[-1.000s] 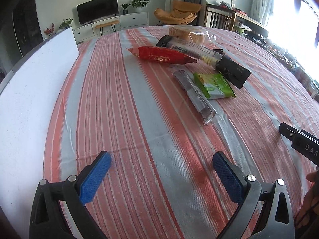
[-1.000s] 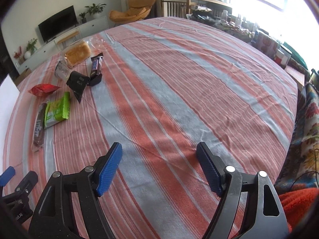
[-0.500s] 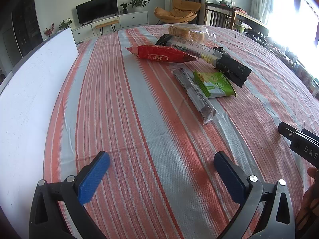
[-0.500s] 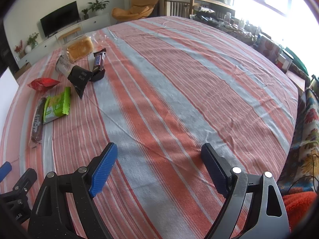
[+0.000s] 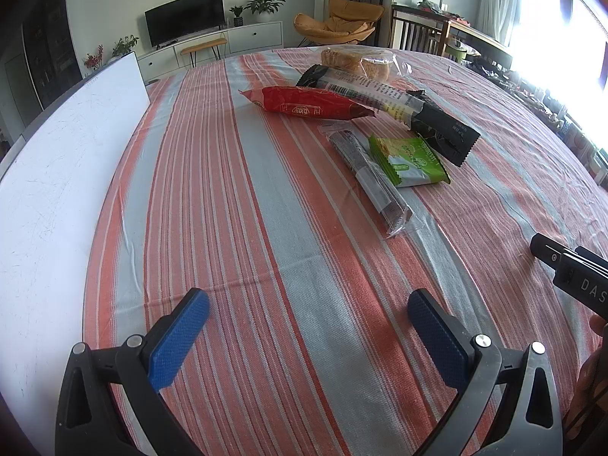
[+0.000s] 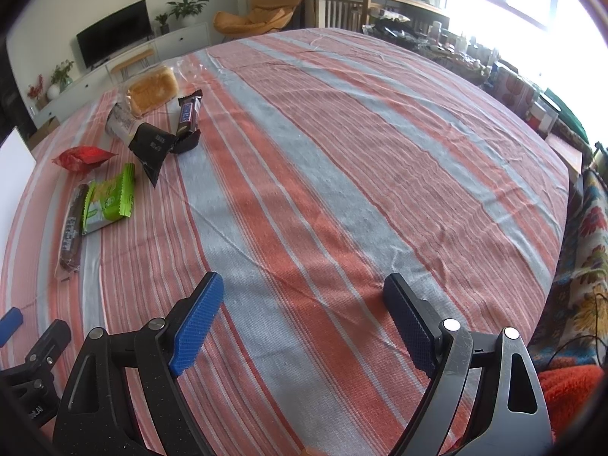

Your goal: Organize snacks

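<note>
Striped red-and-grey tablecloth (image 5: 266,228) had slid slightly nearer in both views over the last second: grippers crept forward, nothing picked yet. Left gripper (image 5: 307,326) and right gripper (image 6: 304,315) both gaped wide, empty. Snacks sat clustered beyond the flat green foil packet (image 5: 408,159): clear-wrapped dark bar (image 5: 368,174) touching its left edge, red crinkly pouch (image 5: 307,103) further back. Brown chocolate bar (image 6: 189,113) hidden from left camera. White board (image 5: 57,174) cut off.
</note>
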Tool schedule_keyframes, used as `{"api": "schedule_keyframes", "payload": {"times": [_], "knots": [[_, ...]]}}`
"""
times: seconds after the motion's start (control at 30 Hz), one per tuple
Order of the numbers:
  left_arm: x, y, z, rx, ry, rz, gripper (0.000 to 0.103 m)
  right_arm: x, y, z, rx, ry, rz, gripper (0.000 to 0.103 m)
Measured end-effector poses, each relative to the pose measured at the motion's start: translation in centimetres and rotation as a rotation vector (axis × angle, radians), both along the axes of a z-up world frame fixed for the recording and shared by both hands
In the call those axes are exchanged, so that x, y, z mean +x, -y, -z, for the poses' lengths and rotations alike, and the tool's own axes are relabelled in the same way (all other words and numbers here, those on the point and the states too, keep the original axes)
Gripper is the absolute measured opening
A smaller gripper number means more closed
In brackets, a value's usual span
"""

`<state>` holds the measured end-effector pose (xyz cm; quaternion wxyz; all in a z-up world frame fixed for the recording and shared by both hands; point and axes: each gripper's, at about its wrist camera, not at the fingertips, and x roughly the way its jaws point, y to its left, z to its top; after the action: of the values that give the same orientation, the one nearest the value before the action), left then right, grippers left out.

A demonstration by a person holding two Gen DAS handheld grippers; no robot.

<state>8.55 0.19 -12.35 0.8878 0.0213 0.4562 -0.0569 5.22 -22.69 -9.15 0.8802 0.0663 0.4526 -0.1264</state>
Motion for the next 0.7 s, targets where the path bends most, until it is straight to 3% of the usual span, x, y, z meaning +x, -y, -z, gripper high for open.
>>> {"api": "schedule_keyframes", "payload": {"times": [0.7], "knots": [[0.0, 0.0, -0.02, 0.0, 0.0, 0.0, 0.103, -0.2, -0.01, -0.01, -0.002, 0.005, -0.004, 0.088]]}}
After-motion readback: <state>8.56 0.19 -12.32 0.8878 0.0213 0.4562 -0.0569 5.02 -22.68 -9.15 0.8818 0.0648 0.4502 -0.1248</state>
